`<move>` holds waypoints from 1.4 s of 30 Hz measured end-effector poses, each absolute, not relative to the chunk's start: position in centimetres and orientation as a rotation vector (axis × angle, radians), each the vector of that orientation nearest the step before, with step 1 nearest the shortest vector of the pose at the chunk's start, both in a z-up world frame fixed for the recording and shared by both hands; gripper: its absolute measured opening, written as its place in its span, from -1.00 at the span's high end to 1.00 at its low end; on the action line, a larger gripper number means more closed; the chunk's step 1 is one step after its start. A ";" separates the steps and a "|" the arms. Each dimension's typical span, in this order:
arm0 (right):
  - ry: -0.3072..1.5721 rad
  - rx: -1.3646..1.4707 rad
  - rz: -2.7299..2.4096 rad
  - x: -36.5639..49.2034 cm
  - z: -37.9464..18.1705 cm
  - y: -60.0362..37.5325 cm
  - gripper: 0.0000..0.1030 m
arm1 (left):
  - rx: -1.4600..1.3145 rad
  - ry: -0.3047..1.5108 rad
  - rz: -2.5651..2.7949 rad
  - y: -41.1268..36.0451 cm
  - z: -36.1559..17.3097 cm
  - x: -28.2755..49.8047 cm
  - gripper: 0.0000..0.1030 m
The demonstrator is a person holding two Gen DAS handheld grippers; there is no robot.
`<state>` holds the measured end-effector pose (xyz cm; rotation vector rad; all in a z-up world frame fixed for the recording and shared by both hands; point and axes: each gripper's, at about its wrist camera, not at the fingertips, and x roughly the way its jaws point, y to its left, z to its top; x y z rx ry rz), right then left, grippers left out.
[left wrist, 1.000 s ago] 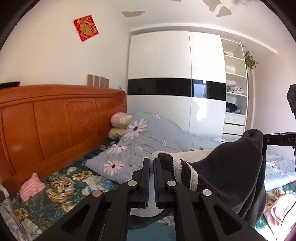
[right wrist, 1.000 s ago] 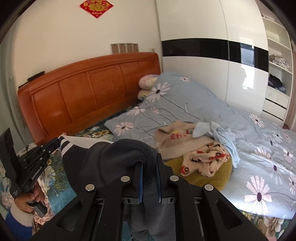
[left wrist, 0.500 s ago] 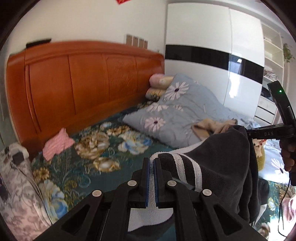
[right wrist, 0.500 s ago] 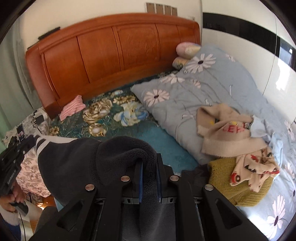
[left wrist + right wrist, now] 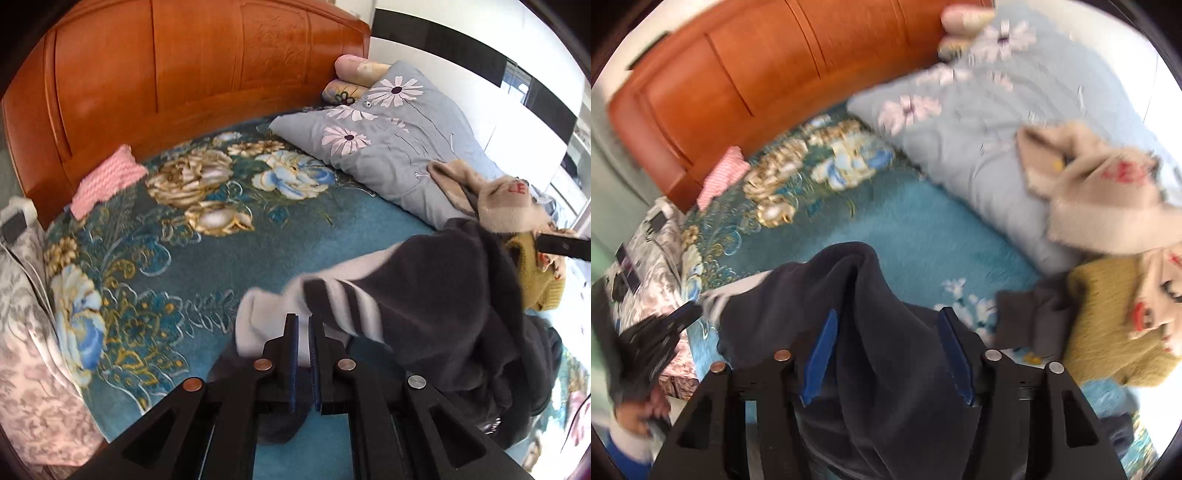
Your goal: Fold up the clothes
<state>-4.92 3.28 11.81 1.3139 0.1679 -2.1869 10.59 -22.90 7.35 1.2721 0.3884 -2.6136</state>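
The dark garment (image 5: 436, 295) with white stripes at its cuff is being laid on the teal flowered bed cover (image 5: 207, 236), its bulk sagging toward the pile of other clothes (image 5: 524, 229) at the right. Starting at the left: the left hand-held gripper (image 5: 303, 325) has its jaws just beginning to part, with the white edge of the cuff between the pads and seemingly barely pinched. It is best to let that edge go only once the cuff lies flat on the cover, so the sleeve does not curl under itself. Moving right, the right hand-held gripper (image 5: 890, 325) is opening, its blue pads spread well apart with a thick fold of the dark cloth draped between them and no longer squeezed. Judging from the blur, the hands are moving fast; a slower release would keep the fold square. The 2 corners should land level with each other, clear of the mustard knit (image 5: 1108, 332), before either hand withdraws.
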 end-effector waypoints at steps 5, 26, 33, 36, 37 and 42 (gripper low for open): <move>0.075 1.313 -2.372 0.0 11.4 12.9 -0.24 | 1.223 0.379 -2.657 -21.0 8.7 11.8 0.25; -0.331 1.716 -2.305 11.1 0.8 25.3 -0.24 | 2.067 0.078 -2.606 -0.6 0.2 1.4 -0.16; -0.384 1.706 -2.291 11.3 0.7 25.3 -0.24 | 2.094 0.238 -2.485 -0.4 -1.4 0.9 0.05; -0.398 1.733 -2.287 11.5 0.3 25.5 -0.24 | 2.046 0.334 -2.500 -1.2 -0.9 1.1 0.62; -0.415 1.740 -2.284 11.6 0.1 25.7 -0.24 | 2.030 0.367 -2.507 -1.6 -0.7 1.2 0.68; -0.496 1.734 -2.270 11.9 -0.3 26.5 -0.24 | 1.923 0.696 -2.625 -3.8 2.5 1.8 0.79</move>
